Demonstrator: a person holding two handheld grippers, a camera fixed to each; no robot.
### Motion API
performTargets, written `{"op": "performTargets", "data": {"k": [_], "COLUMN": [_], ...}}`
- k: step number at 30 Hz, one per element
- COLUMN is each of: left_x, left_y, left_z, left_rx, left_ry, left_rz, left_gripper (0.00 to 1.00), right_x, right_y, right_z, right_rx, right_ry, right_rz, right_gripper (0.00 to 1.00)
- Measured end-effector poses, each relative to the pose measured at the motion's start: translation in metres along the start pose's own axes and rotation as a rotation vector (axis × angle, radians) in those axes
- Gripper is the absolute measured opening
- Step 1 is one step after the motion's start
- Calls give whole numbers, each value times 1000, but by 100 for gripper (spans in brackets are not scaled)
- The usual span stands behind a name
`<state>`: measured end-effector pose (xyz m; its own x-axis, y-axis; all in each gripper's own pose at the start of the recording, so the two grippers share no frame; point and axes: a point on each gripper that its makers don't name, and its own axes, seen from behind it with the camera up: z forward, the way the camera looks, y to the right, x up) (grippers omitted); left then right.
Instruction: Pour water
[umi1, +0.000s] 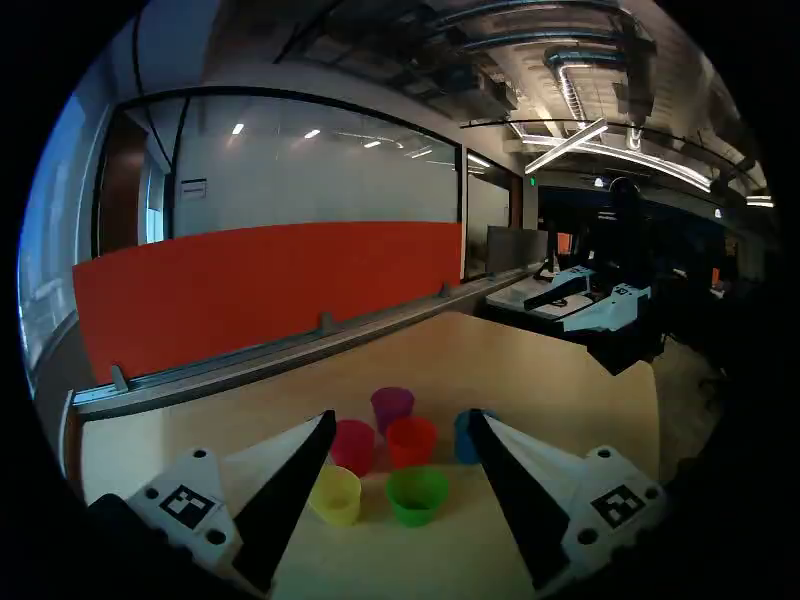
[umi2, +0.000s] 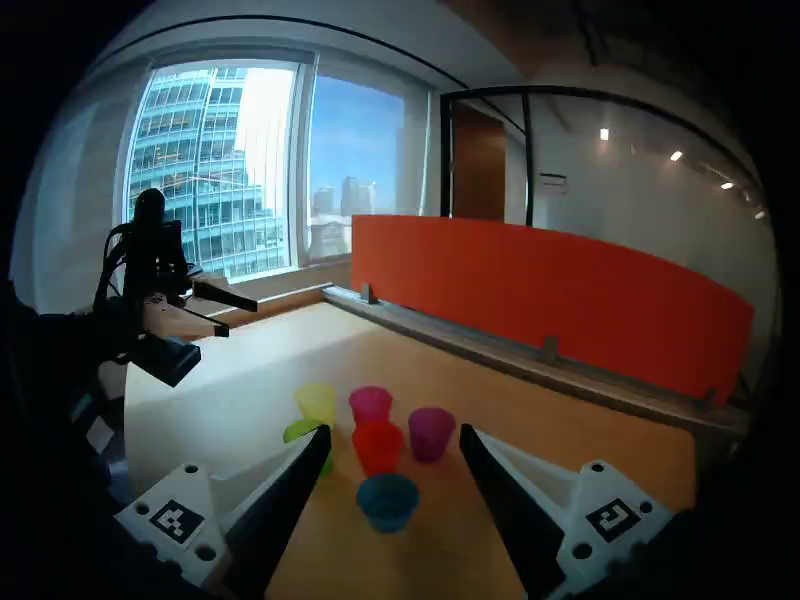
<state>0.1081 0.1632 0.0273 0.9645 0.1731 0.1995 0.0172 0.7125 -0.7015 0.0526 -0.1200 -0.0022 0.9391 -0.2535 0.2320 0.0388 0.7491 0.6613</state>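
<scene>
Cups (umi1: 411, 440): 6 sm. tapered round plastic, on smooth pale wood table (umi1: 520, 370).

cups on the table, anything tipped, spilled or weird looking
Nothing stands out. The yellow cup, green cup, pink cup, red cup, purple cup and blue cup all stand upright, clustered on the table, no puddle visible. The left gripper and right gripper are open, empty.

Wooden table (umi1: 520, 370), orange partition (umi2: 560, 280), glass wall (umi1: 320, 170), city-view window (umi2: 220, 170)
</scene>
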Motion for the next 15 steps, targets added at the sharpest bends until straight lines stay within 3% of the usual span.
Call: {"op": "performTargets", "data": {"k": [8,15], "left_x": [-34,-58], "left_y": [-2,6], "left_z": [13,25], "left_rx": [-2,-32], "left_ry": [-50,-84], "left_rz": [10,4], "left_gripper": [99,98], "right_x": [-32,-55], "right_y": [3,2], "right_z": [16,30], "right_rx": [-12,-3], "right_ry": [-57,-89], "right_rz": [-10,-11], "right_gripper": [100,100]}}
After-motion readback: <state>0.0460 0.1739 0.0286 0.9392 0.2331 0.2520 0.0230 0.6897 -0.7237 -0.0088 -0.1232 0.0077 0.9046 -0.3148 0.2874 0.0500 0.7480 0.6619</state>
